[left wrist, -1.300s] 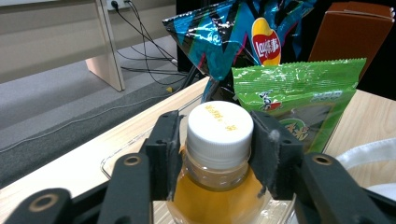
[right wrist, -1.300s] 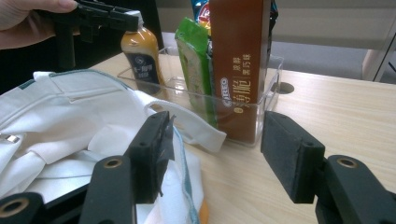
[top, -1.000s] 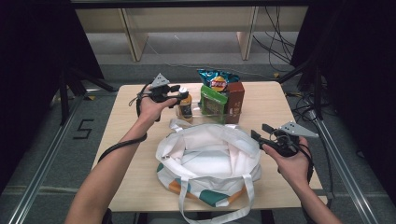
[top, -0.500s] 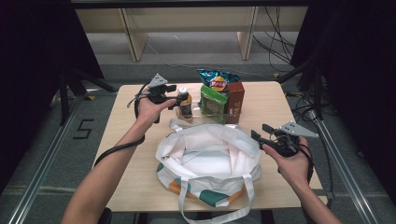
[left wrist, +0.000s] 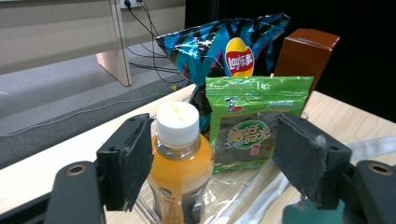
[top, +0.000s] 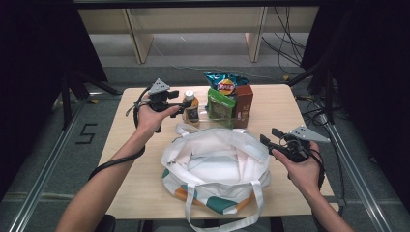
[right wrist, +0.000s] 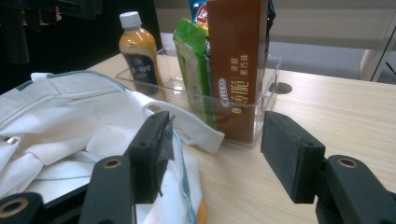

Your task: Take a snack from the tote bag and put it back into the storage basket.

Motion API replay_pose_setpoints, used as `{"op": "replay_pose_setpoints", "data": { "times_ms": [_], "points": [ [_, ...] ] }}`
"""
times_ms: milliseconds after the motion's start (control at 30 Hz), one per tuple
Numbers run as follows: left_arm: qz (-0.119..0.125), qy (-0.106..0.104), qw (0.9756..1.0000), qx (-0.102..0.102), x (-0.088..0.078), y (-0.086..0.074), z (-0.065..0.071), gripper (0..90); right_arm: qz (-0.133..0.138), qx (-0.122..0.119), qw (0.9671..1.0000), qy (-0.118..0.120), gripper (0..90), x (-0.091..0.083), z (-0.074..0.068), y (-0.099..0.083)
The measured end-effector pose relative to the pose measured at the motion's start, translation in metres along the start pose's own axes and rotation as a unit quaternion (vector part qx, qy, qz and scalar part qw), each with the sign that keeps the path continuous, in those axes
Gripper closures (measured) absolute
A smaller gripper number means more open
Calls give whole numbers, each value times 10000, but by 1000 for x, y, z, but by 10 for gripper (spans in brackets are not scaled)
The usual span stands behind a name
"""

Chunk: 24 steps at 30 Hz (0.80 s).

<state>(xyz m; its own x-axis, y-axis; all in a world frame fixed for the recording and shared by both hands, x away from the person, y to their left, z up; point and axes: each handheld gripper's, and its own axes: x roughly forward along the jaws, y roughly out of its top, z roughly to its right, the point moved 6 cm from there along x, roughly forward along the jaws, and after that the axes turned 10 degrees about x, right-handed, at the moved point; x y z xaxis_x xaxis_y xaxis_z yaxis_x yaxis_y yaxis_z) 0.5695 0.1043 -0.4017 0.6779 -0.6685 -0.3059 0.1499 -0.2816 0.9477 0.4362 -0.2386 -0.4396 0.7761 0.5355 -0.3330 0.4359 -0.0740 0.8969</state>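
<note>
An orange drink bottle (top: 191, 107) with a white cap stands at the left end of a clear plastic tray (top: 209, 124). In the left gripper view the bottle (left wrist: 180, 163) is just in front of the left jaw, and neither pad presses on it. My left gripper (top: 186, 103) (left wrist: 215, 149) is open; its jaws have just been opening. A white tote bag (top: 215, 164) lies open in front of the tray. My right gripper (top: 270, 135) (right wrist: 219, 144) is open at the bag's right rim (right wrist: 70, 116), with nothing held.
The tray (right wrist: 266, 93) also holds a green snack packet (top: 221, 104) (left wrist: 254, 121) and a brown box (top: 243, 101) (right wrist: 236, 60), with a blue chips bag (top: 223, 82) (left wrist: 229, 46) behind. Bare tabletop (top: 285, 106) lies to the right of the tray.
My left gripper's jaws have opened and the hand has drawn back a little to the left, away from the bottle. The bottle stays standing in the tray. The right hand has kept still.
</note>
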Motion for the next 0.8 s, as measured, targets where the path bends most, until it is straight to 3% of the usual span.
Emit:
{"op": "replay_pose_setpoints", "data": {
  "times_ms": [67, 100, 167, 400, 433, 800],
  "points": [
    [16, -7, 10000, -45, -4, 0, 3, 259, 7, -81, 10000, 31, 433, 0, 1, 1],
    [-8, 11, 10000, -21, -6, -1, 4, 258, -41, 104, 9999, -7, 433, -1, -2, 0],
    [2, 27, 10000, -31, -11, -2, 6, 256, -65, 105, 9999, -22, 433, -2, -2, 0],
    [96, 13, 9999, -77, -30, -10, 16, 239, -12, 23, 10000, 7, 433, 0, -1, 0],
    [92, 15, 9999, -81, -33, -11, 18, 238, 3, -99, 9999, 19, 433, 0, 2, 1],
    [152, -76, 9997, -162, -65, -31, 37, 228, -1, -21, 10000, 14, 431, -1, 0, 1]
  ]
}}
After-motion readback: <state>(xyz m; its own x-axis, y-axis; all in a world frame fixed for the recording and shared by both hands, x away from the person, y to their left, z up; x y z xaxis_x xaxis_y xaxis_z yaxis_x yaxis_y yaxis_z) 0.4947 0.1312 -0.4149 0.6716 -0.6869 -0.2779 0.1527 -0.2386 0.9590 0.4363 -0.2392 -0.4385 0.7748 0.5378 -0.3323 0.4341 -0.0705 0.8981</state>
